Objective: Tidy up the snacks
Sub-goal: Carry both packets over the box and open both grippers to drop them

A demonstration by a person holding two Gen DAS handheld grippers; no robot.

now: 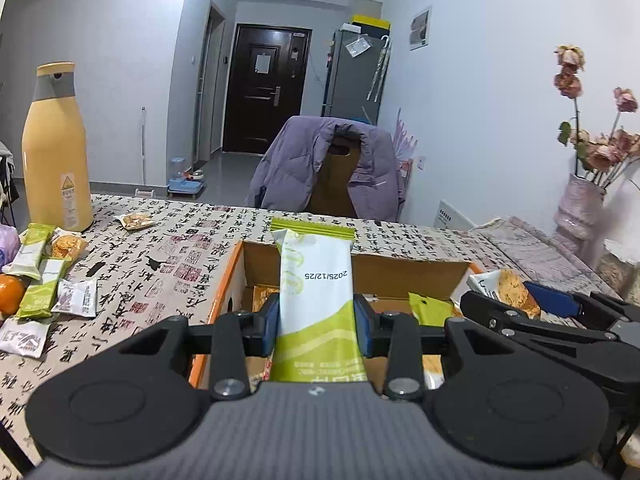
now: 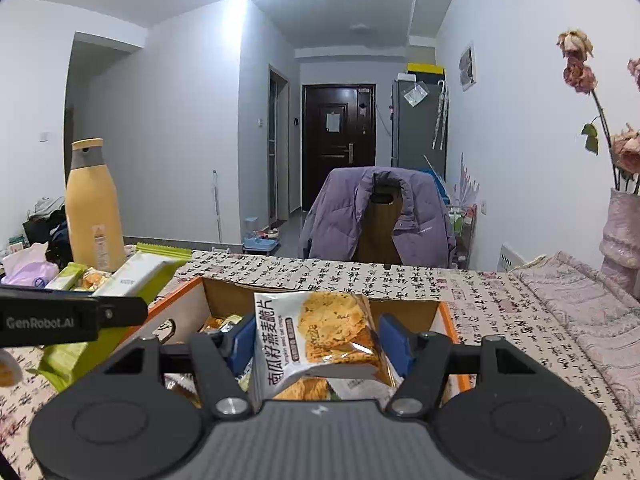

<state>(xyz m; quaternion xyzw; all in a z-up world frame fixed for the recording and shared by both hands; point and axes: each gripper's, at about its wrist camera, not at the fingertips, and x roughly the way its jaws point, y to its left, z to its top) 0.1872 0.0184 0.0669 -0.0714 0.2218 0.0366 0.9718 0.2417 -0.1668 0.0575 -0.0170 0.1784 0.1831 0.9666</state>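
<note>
White walls, a dark front door [image 1: 266, 92] and a chair draped with a purple padded jacket [image 1: 324, 168] close the room behind our surface [image 1: 168, 248], which wears a cloth printed with black calligraphy and red seals.

At far left in the left wrist view we see a tall mustard-yellow bottle with a grey collar [image 1: 56, 148] standing upright, and before it a loose scatter of snack packets [image 1: 48, 272], green-and-white and silvery, lying flat beside an orange fruit [image 1: 10, 294].

Next comes the open cardboard box with orange edges [image 1: 218, 304], already holding several packets. Above it our left gripper [image 1: 318, 320] has its fingers clamped on the long green-and-white snack bar wrapper [image 1: 316, 280]; the wrapper stands upright, a serrated green seal at the top, a printed date across its white middle, and a lime-green lower half.

To the right, our right gripper [image 2: 316, 344] has its blue-padded fingers [image 2: 394, 344] pressed on the sides of the silver cracker pouch [image 2: 320, 332], which shows a photograph of golden, seeded crisps and black Chinese characters; it hangs slightly crumpled over the box.

At far right, a pink vase of dried roses [image 1: 580, 204] stands by a folded pink floral cloth [image 2: 580, 312].
</note>
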